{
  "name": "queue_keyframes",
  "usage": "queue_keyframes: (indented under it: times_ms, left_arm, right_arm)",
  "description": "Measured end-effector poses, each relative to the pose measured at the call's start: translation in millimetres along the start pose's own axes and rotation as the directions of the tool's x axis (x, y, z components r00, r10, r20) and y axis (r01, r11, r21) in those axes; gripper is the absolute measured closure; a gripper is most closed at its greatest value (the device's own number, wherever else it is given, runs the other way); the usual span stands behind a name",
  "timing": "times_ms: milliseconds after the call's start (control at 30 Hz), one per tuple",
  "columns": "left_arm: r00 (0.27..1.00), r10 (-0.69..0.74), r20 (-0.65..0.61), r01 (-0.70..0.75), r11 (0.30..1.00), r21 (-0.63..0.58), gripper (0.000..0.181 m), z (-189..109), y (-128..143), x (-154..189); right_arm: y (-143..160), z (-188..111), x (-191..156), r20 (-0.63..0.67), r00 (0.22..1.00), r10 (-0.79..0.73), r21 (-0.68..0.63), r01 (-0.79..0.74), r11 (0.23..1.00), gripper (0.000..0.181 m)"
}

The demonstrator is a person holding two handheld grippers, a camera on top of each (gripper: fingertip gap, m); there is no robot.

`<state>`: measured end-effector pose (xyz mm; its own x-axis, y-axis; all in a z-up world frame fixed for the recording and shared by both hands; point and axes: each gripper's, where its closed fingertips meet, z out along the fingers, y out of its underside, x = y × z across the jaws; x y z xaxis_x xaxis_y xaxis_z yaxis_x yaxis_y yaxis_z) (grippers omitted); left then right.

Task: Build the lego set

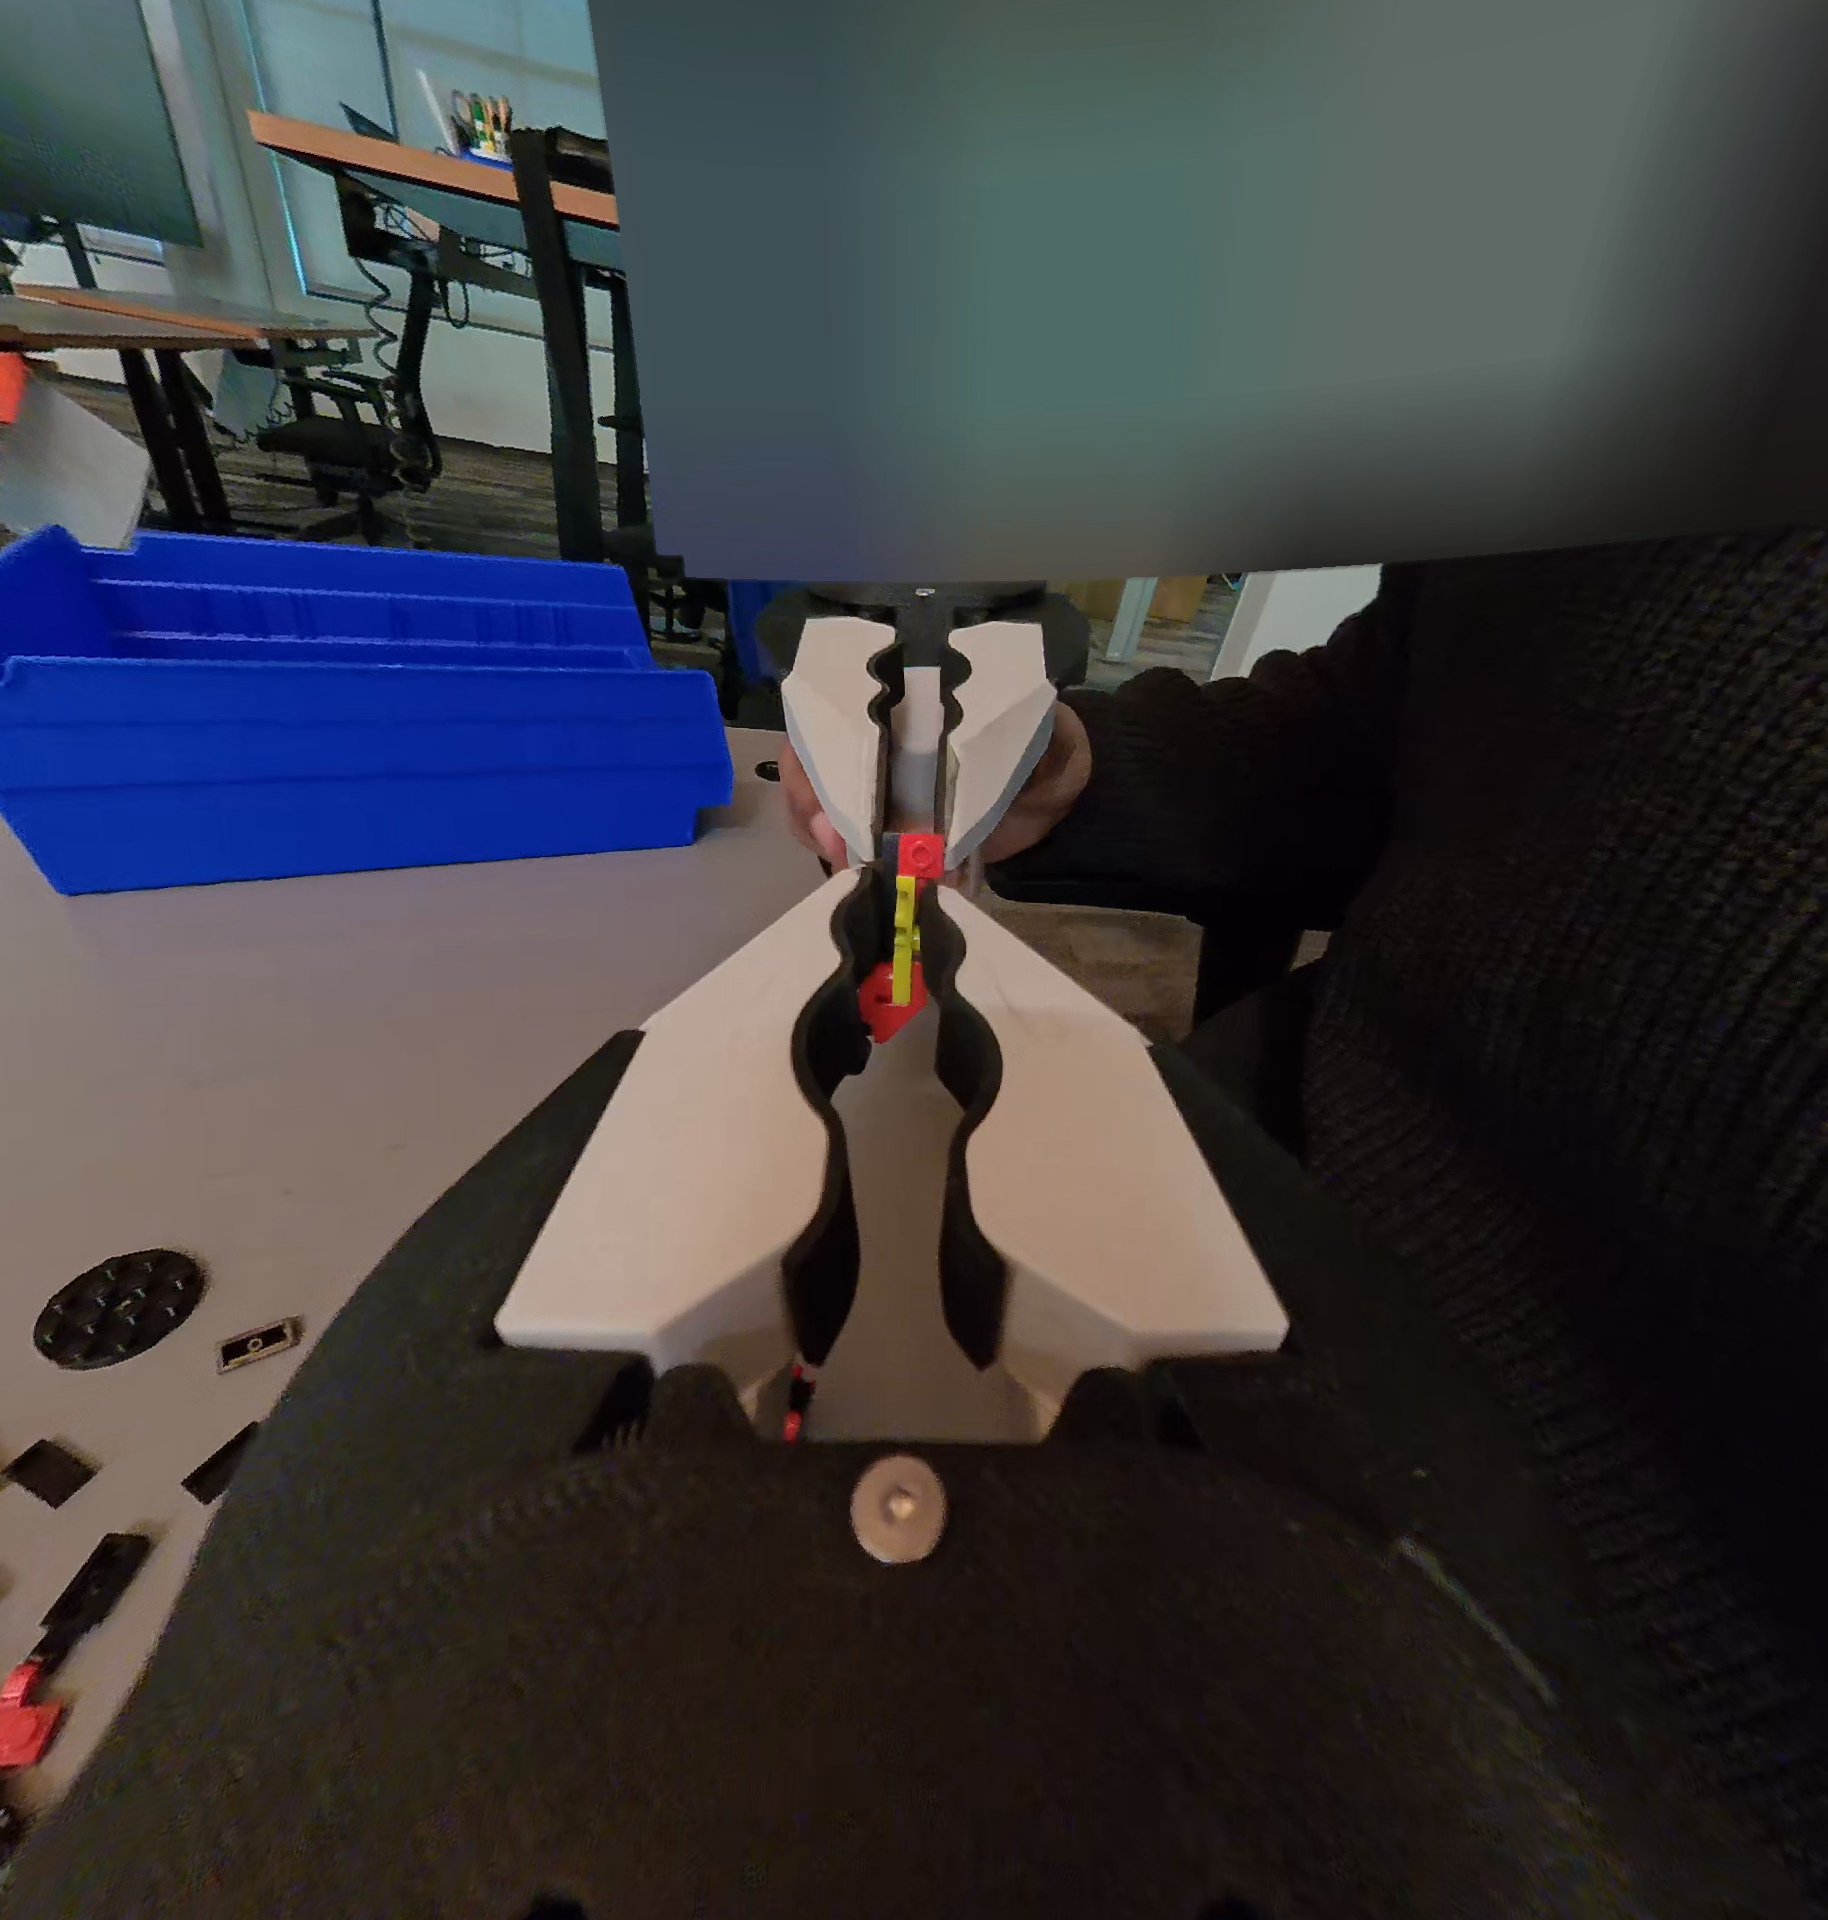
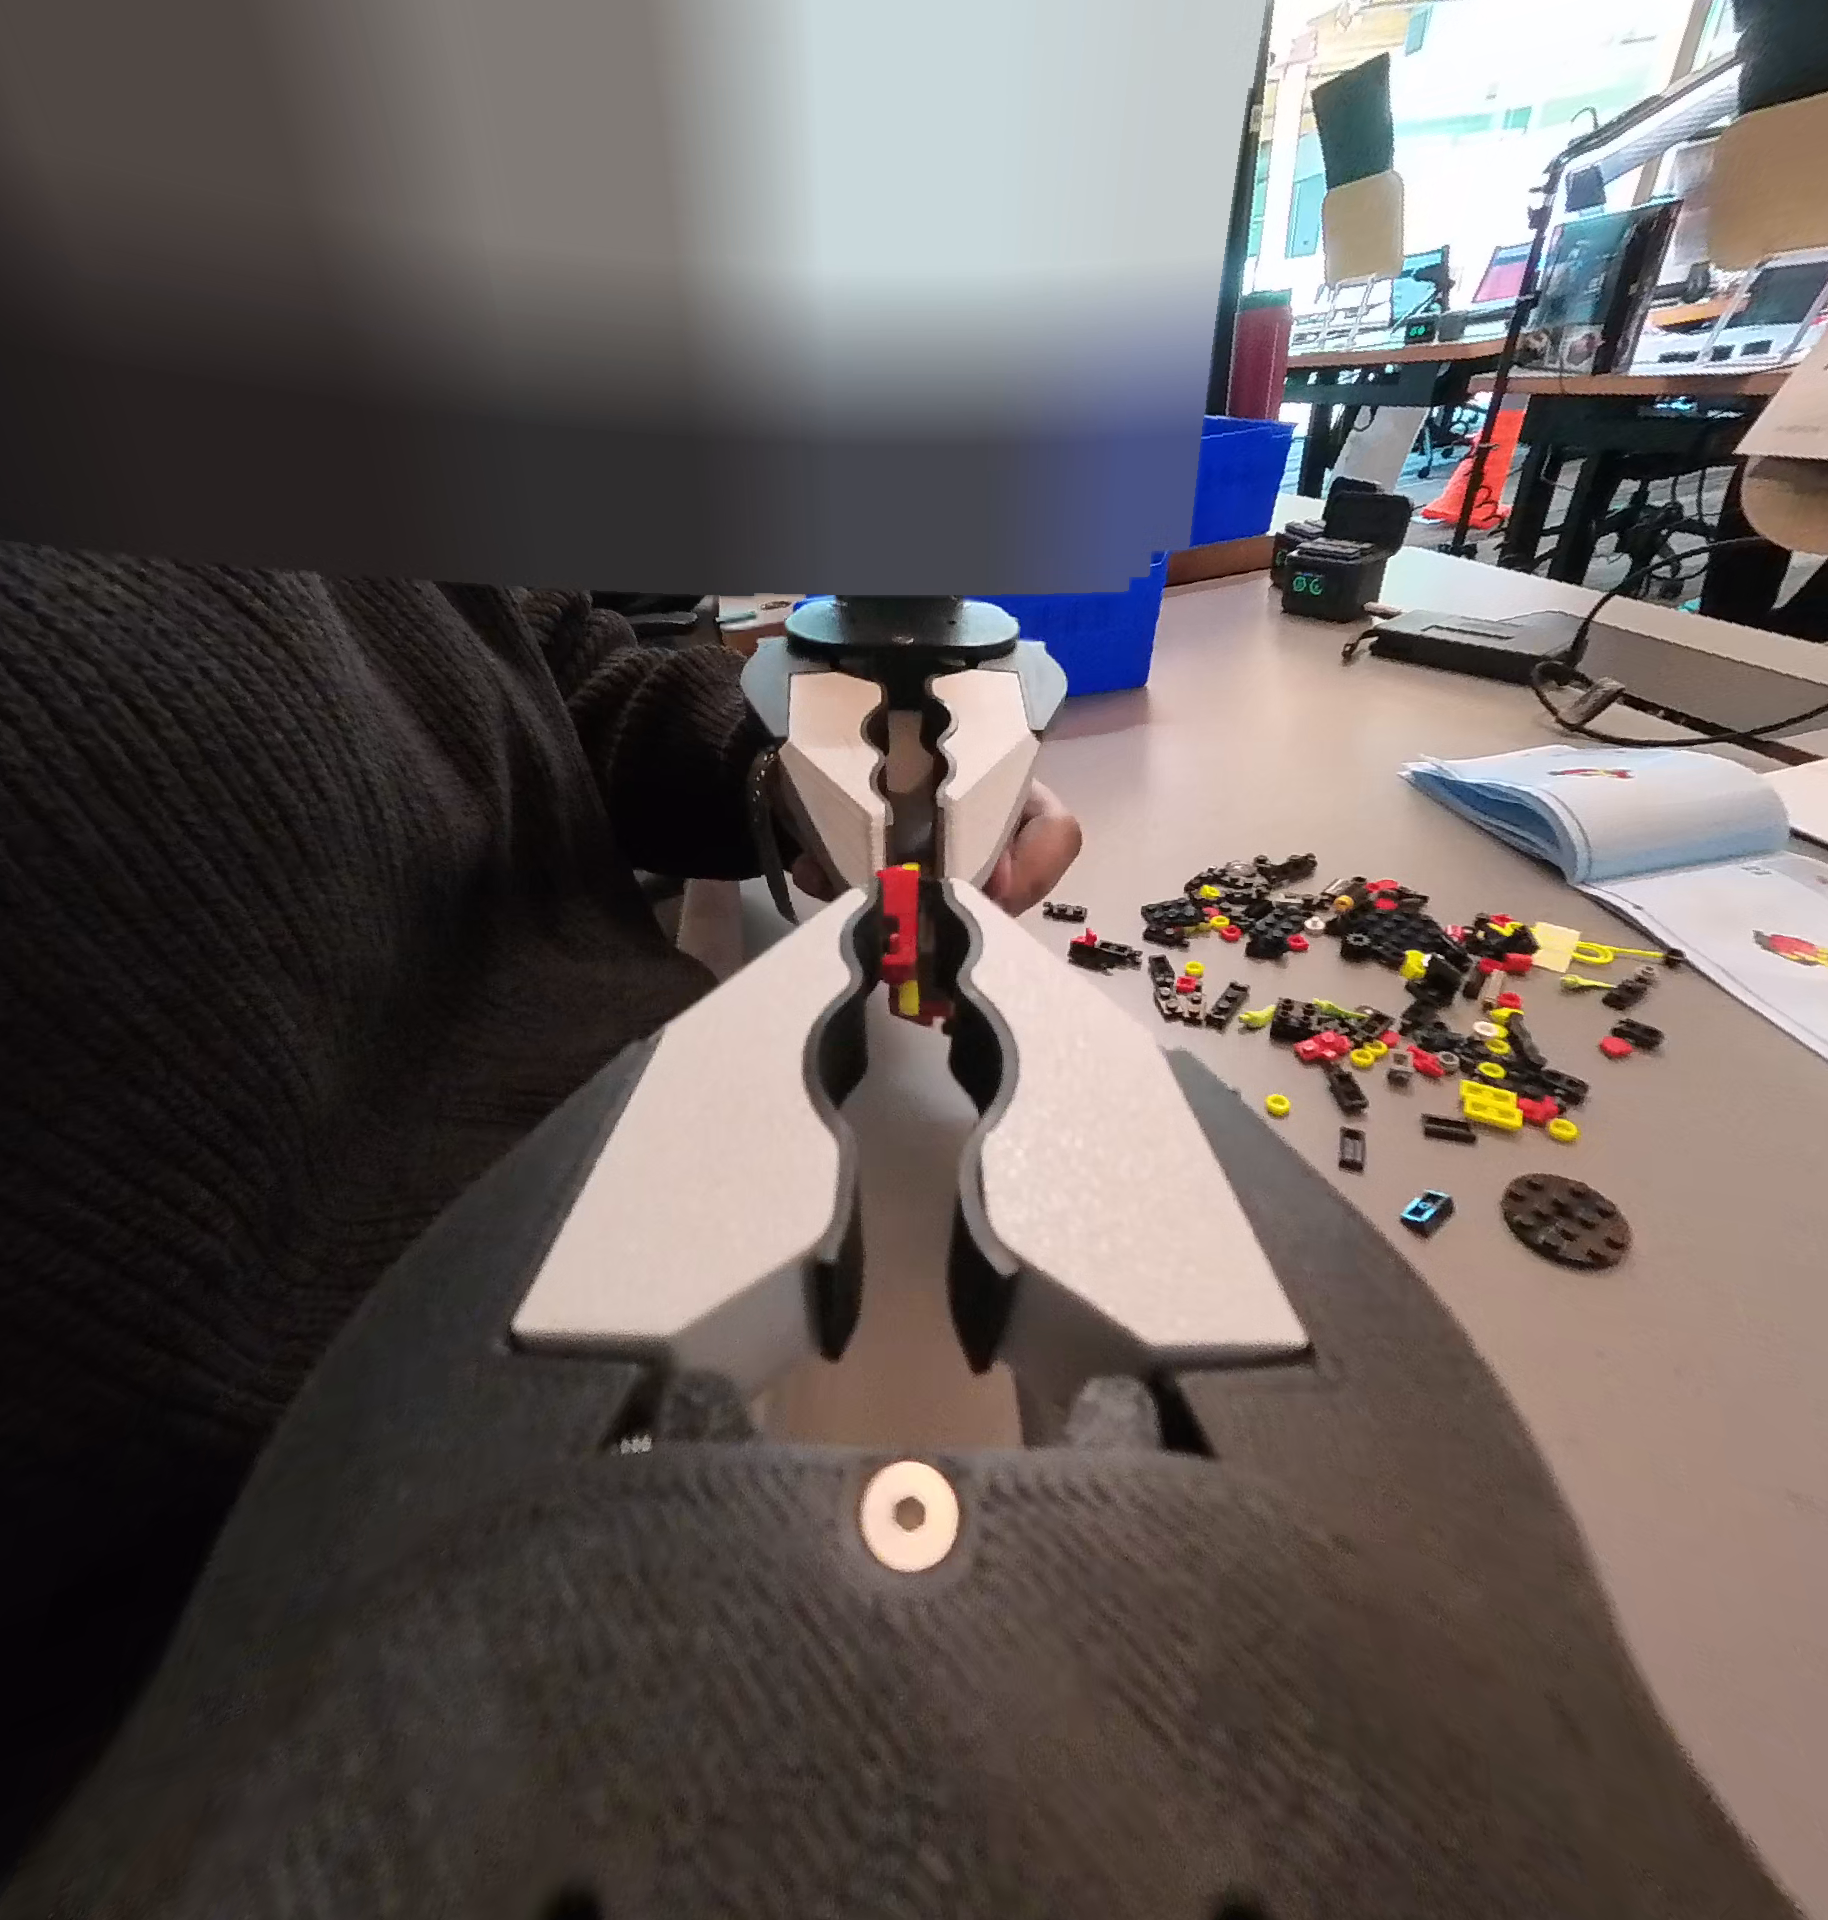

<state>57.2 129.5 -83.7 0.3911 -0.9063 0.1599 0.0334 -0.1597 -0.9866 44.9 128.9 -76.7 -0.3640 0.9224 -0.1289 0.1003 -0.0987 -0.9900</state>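
**Hand-held grippers meeting tip to tip over a small lego sub-assembly**

The left hand-held gripper (image 1: pixel 902 904) was nearly closed, pinching a thin red-and-yellow lego sub-assembly (image 1: pixel 899 956) between its tips. The right hand-held gripper (image 2: pixel 905 914) faced it head-on, jaws likewise narrowed onto the same red, yellow and black stack (image 2: pixel 905 956); which tool bore the load cannot be told. The sub-assembly was held in the air, above the near edge of the tabletop (image 2: pixel 1512 1455). Beside it on the tabletop lay the loose pieces (image 2: pixel 1409 997), with the instruction booklet (image 2: pixel 1616 821) beyond them and a blue bin (image 1: pixel 318 707) across from the sub-assembly. Judged light, rigid and smooth-sided, the stack probably separates at its stud joints, so flat opposite faces offer the safest hold.
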Motion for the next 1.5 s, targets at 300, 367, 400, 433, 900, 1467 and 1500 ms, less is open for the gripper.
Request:
queue_keyframes:
  times_ms: [300, 367, 400, 433, 900, 1467, 1500]
  left_arm:
    - [1.000, -0.015, -0.002, 0.015, 0.999, 0.041, 0.178, -4.1, -5.9, -2.2]
    - [1.000, -0.017, -0.004, 0.017, 0.999, 0.035, 0.177, -3.4, -4.4, -2.1]
    - [1.000, -0.016, -0.004, 0.016, 0.999, 0.034, 0.177, -3.0, -4.0, -1.8]
    - [1.000, -0.016, -0.008, 0.016, 0.999, 0.033, 0.178, -2.5, -3.7, -1.0]
    - [0.996, -0.083, 0.034, 0.083, 0.997, 0.003, 0.164, 0.1, 8.3, -12.8]
    - [0.961, -0.091, 0.260, 0.144, 0.970, -0.194, 0.141, 0.8, 52.3, -54.3]
    - [0.960, -0.094, 0.263, 0.148, 0.970, -0.192, 0.142, 0.4, 52.2, -55.1]
  right_arm:
    - [-4.3, -4.7, 2.0, 0.008, 1.000, 0.020, 0.044, -0.020, 0.999, 0.162]
    - [-2.6, -3.7, 1.6, 0.009, 1.000, 0.020, 0.034, -0.021, 0.999, 0.163]
    - [-2.0, -3.0, 1.1, 0.010, 1.000, 0.020, 0.031, -0.021, 0.999, 0.163]
    - [-1.6, -2.3, 0.7, 0.011, 1.000, 0.022, 0.029, -0.022, 0.999, 0.164]
    - [12.2, -1.8, 15.7, -0.011, 0.979, 0.205, -0.007, -0.205, 0.979, 0.173]
    - [137.8, -39.6, 101.9, -0.490, 0.568, 0.661, -0.090, -0.788, 0.610, 0.176]
    - [138.0, -40.4, 103.2, -0.499, 0.575, 0.648, -0.097, -0.780, 0.618, 0.177]
